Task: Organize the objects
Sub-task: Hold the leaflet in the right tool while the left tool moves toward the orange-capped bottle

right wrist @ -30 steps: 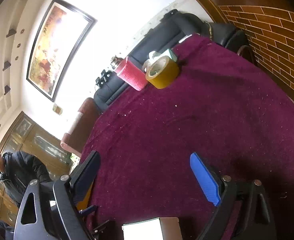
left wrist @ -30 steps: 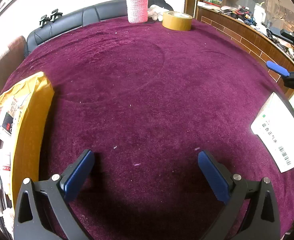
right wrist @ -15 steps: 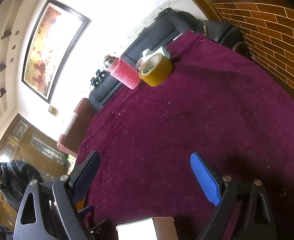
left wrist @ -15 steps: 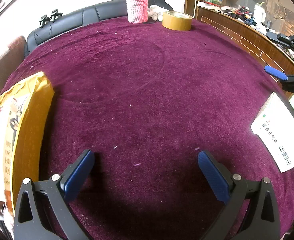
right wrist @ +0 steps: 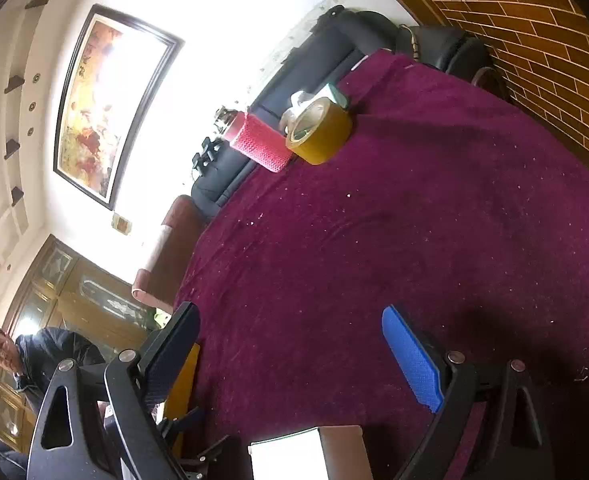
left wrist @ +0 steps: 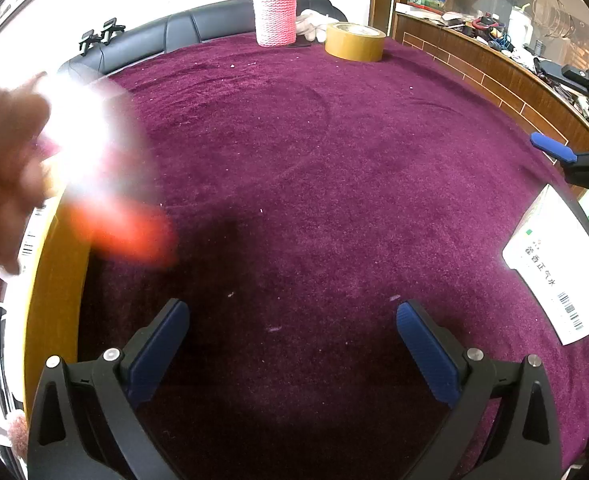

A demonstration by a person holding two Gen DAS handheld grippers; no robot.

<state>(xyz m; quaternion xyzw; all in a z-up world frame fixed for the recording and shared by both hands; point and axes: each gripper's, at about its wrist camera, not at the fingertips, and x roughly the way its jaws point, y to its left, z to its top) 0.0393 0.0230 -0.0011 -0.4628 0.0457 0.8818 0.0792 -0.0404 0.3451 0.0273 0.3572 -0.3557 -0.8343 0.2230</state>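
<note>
- Left tongs (left wrist: 292,320) spread over the counter (left wrist: 334,184), gripping nothing.
- Right tongs (right wrist: 290,332) spread too (white box (right wrist: 284,458) just beneath).
- Tape (left wrist: 354,41) beside flask (left wrist: 275,10), far edge.

Both wrist views look low across the purple tablecloth (left wrist: 334,200) (right one tilted), sharing the tape roll (right wrist: 320,130).

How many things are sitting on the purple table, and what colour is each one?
Pink: 1, the knitted-cover bottle
Brownish yellow: 1, the tape roll
White: 1, the printed box
Yellow: 1, the box at the table's left edge
Total: 4
A hand is bringing in something blurred; not counted.
</note>
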